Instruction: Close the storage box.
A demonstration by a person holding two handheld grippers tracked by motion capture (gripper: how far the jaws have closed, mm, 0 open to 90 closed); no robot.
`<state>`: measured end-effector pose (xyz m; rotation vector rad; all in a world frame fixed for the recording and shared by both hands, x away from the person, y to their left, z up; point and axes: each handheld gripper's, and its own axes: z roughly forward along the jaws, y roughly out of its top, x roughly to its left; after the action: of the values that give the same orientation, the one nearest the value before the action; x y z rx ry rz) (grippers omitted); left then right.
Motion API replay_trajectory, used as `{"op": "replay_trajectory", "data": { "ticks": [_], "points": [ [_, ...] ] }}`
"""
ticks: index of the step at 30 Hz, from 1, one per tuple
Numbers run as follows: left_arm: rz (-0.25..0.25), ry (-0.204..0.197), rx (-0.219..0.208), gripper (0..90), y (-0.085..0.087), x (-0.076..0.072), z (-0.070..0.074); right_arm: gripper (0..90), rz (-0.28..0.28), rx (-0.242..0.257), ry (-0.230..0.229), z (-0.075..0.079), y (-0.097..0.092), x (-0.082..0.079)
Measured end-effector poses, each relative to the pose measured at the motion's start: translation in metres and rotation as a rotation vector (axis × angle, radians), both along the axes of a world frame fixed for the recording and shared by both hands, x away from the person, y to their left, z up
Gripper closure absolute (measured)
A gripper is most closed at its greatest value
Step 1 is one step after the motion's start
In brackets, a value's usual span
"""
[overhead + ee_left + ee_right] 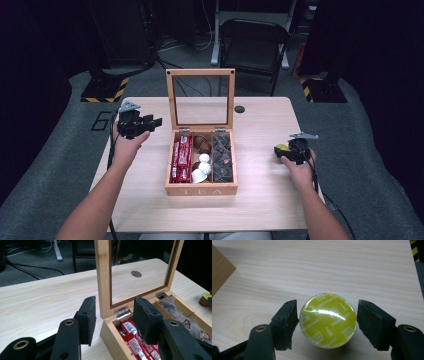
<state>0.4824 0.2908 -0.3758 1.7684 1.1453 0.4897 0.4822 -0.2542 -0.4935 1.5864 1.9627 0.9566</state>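
- We find the right gripper (327, 325) low over the table (260, 200), right of the box (201, 189), its jaws astride a yellow-lidded capsule (328, 320)
- The pads stand off the capsule rim, a narrow gap on the left and a wider one on the right; we judge the jaws spread, not pinching
- The capsule sits foil up on bare wood; in the high view it shows just left of the right hand (300, 167), well apart from the box
- The left gripper (113, 320) hangs jaws parted and holding nothing by the far left corner of the box, one jaw outside the wall, the other over the red packets (135, 343); we judge it parked clear of the lid (201, 100)
- The lid stands upright on its hinges at the far side, so the three compartments are open from above
- Contents: red packets left, brown and white capsules (202, 162) in the middle, dark sachets (222, 157) right
- Room: open wood lies between capsule and box, with nothing in the way; the right table edge is near the right hand, the near edge well off
- We judge the box wall and the upright lid the main edges to mind on any move inward
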Motion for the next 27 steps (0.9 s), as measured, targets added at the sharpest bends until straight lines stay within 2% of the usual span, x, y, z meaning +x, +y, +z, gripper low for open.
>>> {"op": "replay_trajectory", "data": {
  "ticks": [5,9,20,27],
  "points": [
    [-0.004,-0.001,0.003,53.4,0.001,0.0,0.001,32.4,0.001,0.001,-0.02,0.01,-0.001,0.001],
    [-0.002,-0.002,0.005,53.4,0.001,-0.001,0.001,32.4,0.024,-0.011,-0.041,0.023,0.003,0.002],
    [-0.008,0.005,0.005,53.5,-0.002,0.003,0.0,32.6,0.061,-0.01,-0.074,0.036,0.011,-0.002],
    [-0.012,-0.004,0.008,53.5,-0.003,0.003,0.004,33.0,0.078,-0.012,-0.09,0.048,0.016,-0.002]
  ]
}}
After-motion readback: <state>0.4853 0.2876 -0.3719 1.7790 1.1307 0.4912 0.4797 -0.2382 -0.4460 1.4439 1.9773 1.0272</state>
